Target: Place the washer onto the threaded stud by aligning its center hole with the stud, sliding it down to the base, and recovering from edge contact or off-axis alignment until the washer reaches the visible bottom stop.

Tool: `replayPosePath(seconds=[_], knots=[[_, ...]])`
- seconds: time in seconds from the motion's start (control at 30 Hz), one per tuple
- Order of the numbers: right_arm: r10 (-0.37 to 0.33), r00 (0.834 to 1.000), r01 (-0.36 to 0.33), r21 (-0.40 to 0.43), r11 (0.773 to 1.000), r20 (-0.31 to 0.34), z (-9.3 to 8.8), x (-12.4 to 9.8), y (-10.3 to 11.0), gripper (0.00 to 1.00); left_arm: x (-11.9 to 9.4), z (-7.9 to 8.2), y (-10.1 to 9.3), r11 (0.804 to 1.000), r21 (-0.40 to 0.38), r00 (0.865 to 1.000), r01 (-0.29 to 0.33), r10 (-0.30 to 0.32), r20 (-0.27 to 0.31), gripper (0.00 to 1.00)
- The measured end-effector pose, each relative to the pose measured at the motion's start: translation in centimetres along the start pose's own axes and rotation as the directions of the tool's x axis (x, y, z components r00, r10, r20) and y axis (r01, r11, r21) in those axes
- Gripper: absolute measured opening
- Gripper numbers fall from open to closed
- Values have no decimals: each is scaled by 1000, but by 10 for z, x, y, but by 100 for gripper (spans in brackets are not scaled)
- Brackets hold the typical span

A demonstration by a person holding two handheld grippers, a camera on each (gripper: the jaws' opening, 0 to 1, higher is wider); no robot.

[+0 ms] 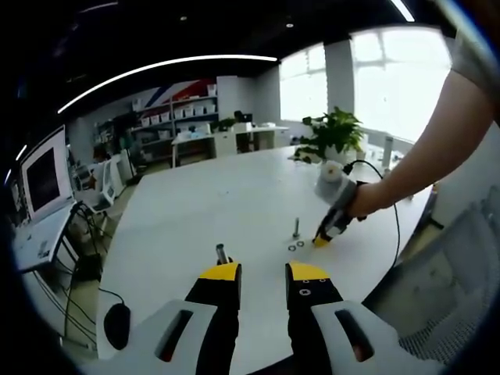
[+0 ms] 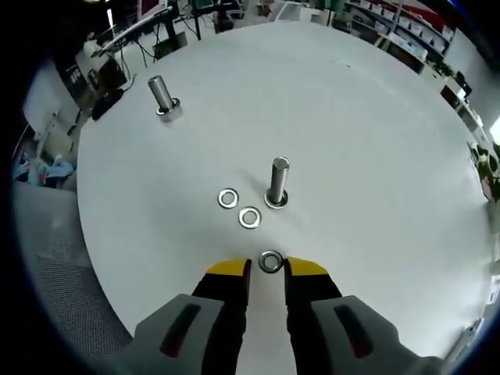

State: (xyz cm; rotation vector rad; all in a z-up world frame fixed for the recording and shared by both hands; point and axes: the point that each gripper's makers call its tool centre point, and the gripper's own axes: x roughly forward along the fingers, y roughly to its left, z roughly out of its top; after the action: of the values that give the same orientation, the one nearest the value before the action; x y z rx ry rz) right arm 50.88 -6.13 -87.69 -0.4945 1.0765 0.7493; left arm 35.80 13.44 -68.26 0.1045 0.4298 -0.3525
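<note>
Left gripper view: left gripper [image 1: 263,275] parted, empty, short of a second stud [image 1: 222,254]; right gripper [image 1: 321,240] lowered beside the threaded stud [image 1: 296,228]. Right gripper view: washer [image 2: 270,262] between the parted jaws, grip uncertain, near that stud's bare base; threading undone, two spare washers [image 2: 239,208] alongside.

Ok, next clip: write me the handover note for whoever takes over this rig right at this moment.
Right gripper: jaws open, tips on either side of a washer lying flat on the white table; not gripped yet.
Left gripper: open, holding nothing, hovering above the table near the second stud.
Near stud stands upright just beyond the right gripper. Two more washers lie flat beside it. The second stud stands farther off.
Done: no washer can be made out on either stud.
Left: close on the washer, lift it, centre its hole over the near stud, slide it down to the base.
</note>
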Motion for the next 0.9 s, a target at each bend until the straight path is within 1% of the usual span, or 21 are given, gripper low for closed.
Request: replayPosePath(seconds=[0.27,0.53,0.9], knots=[[-1,1000,1,-8,1000,-1,0,1,-2,16,0,0,0,1000,1,1000,1,-1,-1,20],[-2,1000,2,-19,1000,-4,1,2,-2,15,1,0,0,1000,1,1000,4,-4,-2,20],[-5,1000,5,-13,1000,-6,1,1,-2,15,0,1,0,1000,0,1000,5,-5,4,20]])
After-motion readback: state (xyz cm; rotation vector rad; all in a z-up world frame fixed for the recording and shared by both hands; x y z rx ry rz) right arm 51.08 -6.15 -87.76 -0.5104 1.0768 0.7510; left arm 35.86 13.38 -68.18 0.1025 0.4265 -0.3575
